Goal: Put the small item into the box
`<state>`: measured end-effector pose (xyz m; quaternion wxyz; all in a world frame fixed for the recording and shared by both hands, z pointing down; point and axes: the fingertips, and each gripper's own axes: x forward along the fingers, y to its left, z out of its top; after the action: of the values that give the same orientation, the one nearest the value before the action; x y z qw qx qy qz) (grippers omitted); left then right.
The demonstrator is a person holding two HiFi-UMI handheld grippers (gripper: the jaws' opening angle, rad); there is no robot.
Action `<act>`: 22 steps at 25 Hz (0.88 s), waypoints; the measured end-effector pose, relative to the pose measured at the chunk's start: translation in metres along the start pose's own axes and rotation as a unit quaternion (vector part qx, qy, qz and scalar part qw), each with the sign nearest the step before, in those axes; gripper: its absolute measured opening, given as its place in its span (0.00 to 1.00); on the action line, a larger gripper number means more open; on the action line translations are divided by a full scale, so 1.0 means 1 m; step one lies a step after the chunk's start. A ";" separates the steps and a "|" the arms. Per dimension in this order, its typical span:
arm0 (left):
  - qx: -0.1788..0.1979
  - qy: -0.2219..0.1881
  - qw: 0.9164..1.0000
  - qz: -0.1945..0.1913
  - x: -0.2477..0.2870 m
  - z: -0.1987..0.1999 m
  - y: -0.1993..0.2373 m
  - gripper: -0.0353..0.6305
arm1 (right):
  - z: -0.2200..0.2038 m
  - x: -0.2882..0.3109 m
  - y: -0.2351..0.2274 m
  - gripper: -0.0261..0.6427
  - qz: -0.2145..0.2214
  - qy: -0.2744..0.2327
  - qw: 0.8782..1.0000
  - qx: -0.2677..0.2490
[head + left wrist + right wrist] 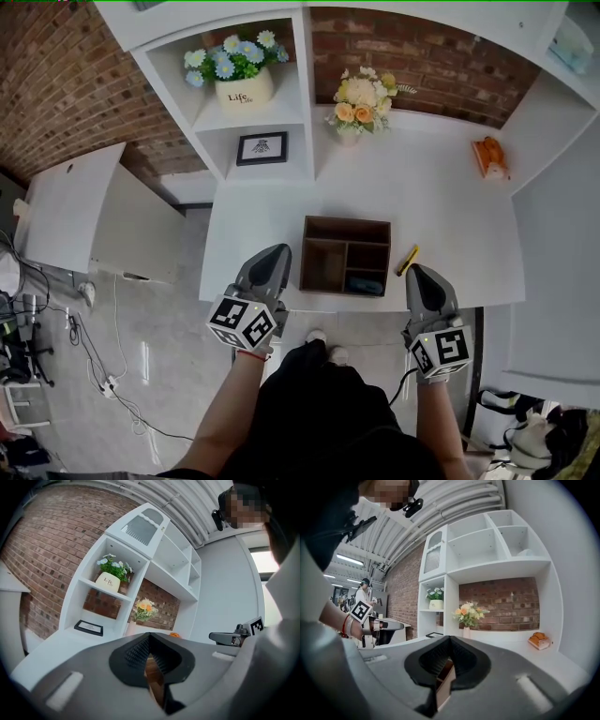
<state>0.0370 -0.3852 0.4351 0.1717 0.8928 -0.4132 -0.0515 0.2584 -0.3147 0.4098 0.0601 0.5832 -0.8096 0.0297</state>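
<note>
Yellow small item (408, 260) lies just beside right claw (418, 274), outside box (347, 225).

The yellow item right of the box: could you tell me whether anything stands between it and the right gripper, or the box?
Nothing visible does. The yellow item lies on the table just right of the box, the right gripper close beside it; only bare surface separates them.
</note>
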 end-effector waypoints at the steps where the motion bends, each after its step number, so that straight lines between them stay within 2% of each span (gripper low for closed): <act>1: 0.001 -0.003 1.000 -0.001 0.001 0.002 -0.001 0.06 | 0.002 0.000 -0.001 0.04 0.000 -0.003 1.000 0.000; 22: 0.015 -0.031 0.999 -0.010 0.013 0.031 -0.010 0.06 | 0.025 0.005 -0.006 0.04 0.000 -0.034 0.999 -0.003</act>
<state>0.0455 -0.3967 0.4030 0.1450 0.8975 -0.4098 -0.0748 0.2605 -0.3246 0.3859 0.0342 0.5836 -0.8113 0.0079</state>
